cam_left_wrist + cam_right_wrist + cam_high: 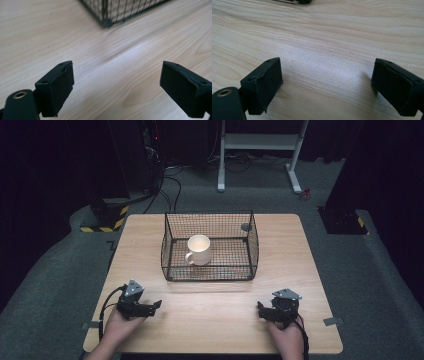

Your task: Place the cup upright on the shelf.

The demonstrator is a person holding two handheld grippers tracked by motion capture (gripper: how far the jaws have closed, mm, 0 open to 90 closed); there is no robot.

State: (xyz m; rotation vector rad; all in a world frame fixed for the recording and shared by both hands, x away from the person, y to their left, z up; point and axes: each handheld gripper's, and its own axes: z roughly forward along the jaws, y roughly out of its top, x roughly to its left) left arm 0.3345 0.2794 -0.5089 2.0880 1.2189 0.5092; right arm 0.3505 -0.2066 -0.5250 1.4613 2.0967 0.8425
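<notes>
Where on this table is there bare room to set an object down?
Bare wood lies between the wire basket and the near edge, flanked by the left tongs and right tongs, plus strips either side of the basket. The basket, holding a white mug, crowds the table's middle.

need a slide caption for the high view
White mug inside a wire basket on a wooden table, both claws open near the front edge.

Sitting upright inside a black wire mesh basket (172, 247) at the middle of the wooden bench (290, 255): a cream mug (199, 250), empty, handle pointing toward the near-left corner.
</notes>
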